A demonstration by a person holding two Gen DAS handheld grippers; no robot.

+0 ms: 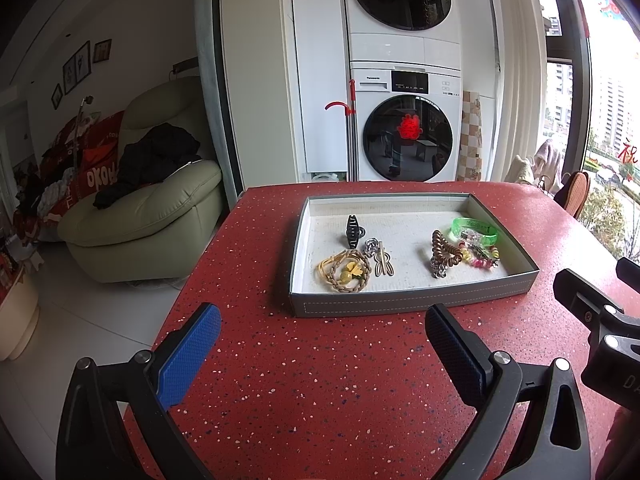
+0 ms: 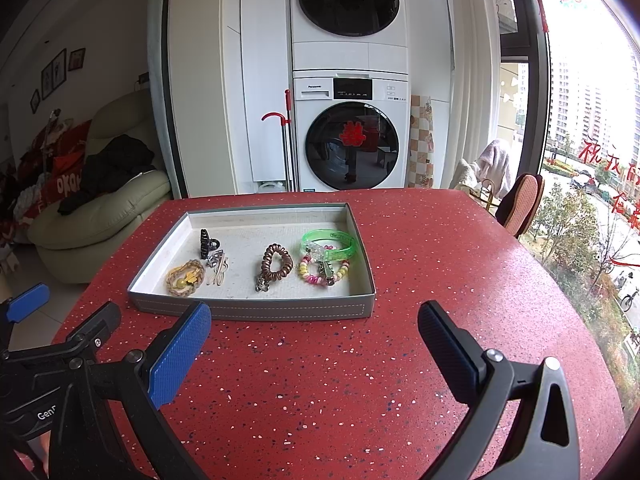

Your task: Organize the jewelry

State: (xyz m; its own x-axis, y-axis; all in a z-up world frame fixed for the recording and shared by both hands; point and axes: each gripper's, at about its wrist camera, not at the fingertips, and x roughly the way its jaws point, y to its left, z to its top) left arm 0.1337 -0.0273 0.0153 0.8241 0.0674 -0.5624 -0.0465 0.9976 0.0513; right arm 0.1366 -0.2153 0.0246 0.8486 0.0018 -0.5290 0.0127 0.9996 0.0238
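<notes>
My left gripper is spread wide with nothing between its blue pads, held over the red speckled table; my right gripper is spread the same way and empty, just beside it. Past both sets of fingers sits a shallow grey tray with a white lining, and all the jewelry lies inside it. At its near left is a braided band with yellow charms, with a tan clip beside it and a black claw clip behind. A brown coil hair tie lies in the middle. On the right, a beaded bracelet touches a green bangle. Beyond the table stand two stacked washing machines.
</notes>
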